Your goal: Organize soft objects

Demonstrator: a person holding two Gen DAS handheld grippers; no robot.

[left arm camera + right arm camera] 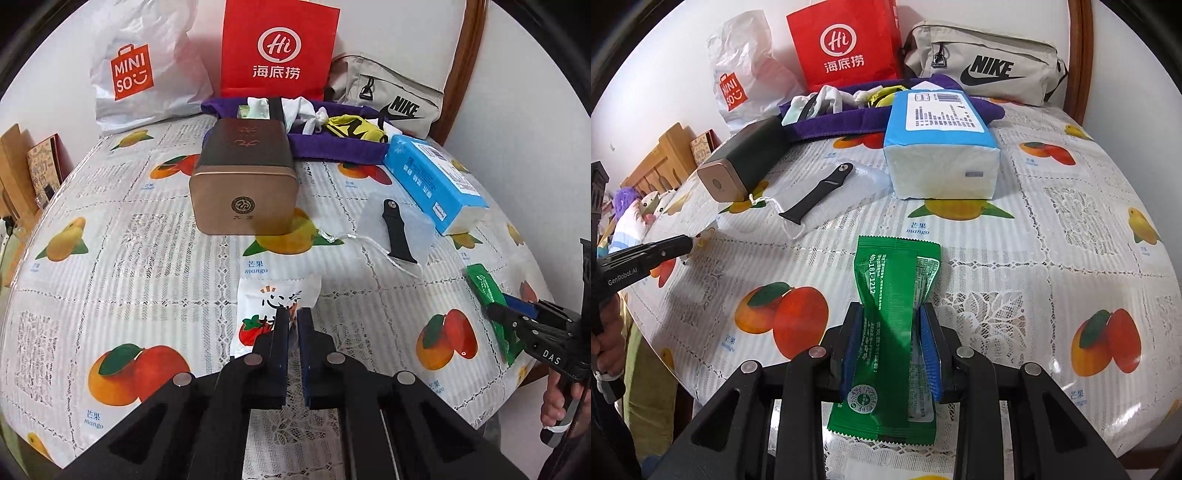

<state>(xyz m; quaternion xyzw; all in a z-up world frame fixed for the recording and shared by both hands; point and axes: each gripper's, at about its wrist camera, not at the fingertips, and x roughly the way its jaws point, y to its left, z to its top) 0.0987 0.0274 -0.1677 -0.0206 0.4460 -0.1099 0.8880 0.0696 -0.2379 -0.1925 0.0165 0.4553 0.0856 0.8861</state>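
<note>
Left wrist: the left gripper (293,314) pinches the white sachet (275,306), low on the table (147,258) at 6 o'clock; tin (245,184) at 12.
Right wrist: the right gripper (890,314) squeezes the green packet (894,295) at 6; tissue pack (942,147) at 12.

Green crinkled plastic sachet (894,317), pinched at mid-length; white fruit-printed plastic sachet (269,306), its near edge pinched; both above tabletop (1052,229).

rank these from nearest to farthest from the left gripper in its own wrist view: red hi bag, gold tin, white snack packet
1. white snack packet, pinched at the left gripper fingertips.
2. gold tin, straight ahead, mid-table.
3. red hi bag, upright against the back wall.
</note>
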